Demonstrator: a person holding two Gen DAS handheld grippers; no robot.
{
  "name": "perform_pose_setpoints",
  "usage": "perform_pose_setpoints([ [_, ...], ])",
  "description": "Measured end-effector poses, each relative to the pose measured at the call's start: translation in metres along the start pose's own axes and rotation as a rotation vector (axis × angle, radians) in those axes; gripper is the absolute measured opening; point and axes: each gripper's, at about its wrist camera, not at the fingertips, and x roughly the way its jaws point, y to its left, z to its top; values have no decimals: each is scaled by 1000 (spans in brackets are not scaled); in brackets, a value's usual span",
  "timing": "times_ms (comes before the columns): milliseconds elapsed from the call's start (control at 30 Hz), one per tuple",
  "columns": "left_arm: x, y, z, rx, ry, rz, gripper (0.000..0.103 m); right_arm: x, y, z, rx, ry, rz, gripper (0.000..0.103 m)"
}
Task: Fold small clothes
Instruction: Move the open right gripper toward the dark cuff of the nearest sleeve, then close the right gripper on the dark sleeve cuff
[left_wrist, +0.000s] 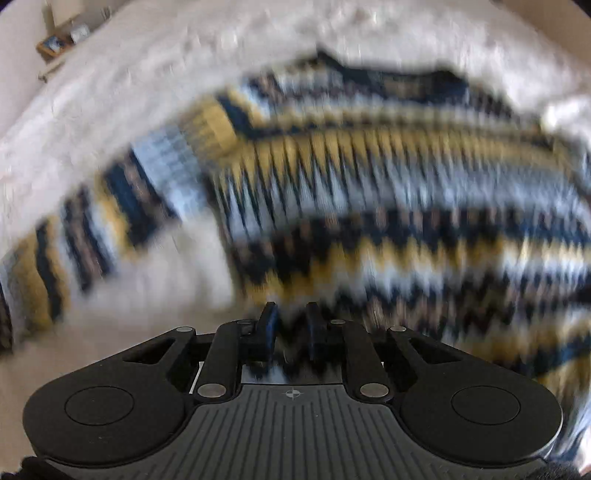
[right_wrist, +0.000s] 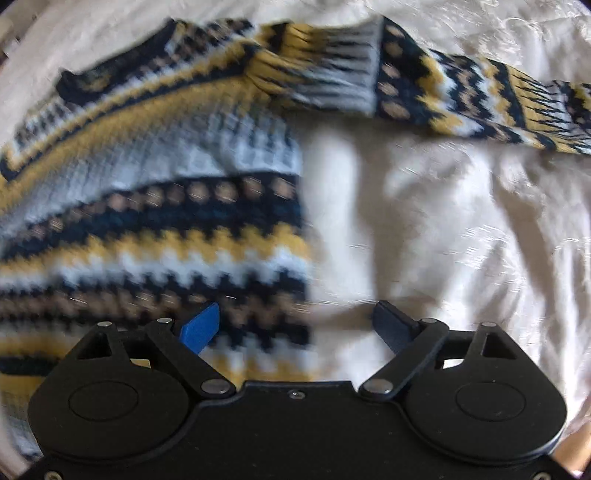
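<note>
A knitted sweater (left_wrist: 369, 184) with navy, yellow, pale blue and tan zigzag bands lies spread on a white sheet. In the left wrist view its left sleeve (left_wrist: 110, 206) stretches out to the left. My left gripper (left_wrist: 290, 306) is shut on the sweater's lower edge, and patterned fabric shows between its two narrow fingers. In the right wrist view the sweater (right_wrist: 147, 184) fills the left half and its other sleeve (right_wrist: 461, 92) runs to the upper right. My right gripper (right_wrist: 296, 306) stands open and straddles the sweater's right side edge: the blue finger (right_wrist: 201, 326) is over the knit, the other over the sheet.
The crumpled white sheet (right_wrist: 443, 240) surrounds the sweater on all sides, also as the white sheet (left_wrist: 147, 74) in the left wrist view. A small wooden shelf with items (left_wrist: 55, 42) sits beyond the bed at the far upper left. Both views are blurred.
</note>
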Motion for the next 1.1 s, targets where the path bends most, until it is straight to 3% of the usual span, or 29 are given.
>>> perform_pose_setpoints([
  [100, 10, -1, -12, -6, -14, 24, 16, 1, -19, -1, 21, 10, -22, 90],
  [233, 6, -8, -1, 13, 19, 62, 16, -13, -52, 7, 53, -7, 2, 85],
  [433, -31, -12, 9, -152, -47, 95, 16, -43, -134, 47, 120, -127, -5, 84],
  [633, -49, -49, 23, -169, -65, 45, 17, -61, -230, 96, 195, -213, -42, 84],
  [767, -53, -78, 24, -189, -54, 13, 17, -65, -284, 115, 243, -237, 12, 84],
  [1033, -59, -118, 29, -194, -47, 2, 17, -62, -356, 134, 279, -206, -92, 84],
  [1100, -60, -123, 31, -196, -44, 4, 17, -60, -358, 125, 289, -197, -100, 84],
])
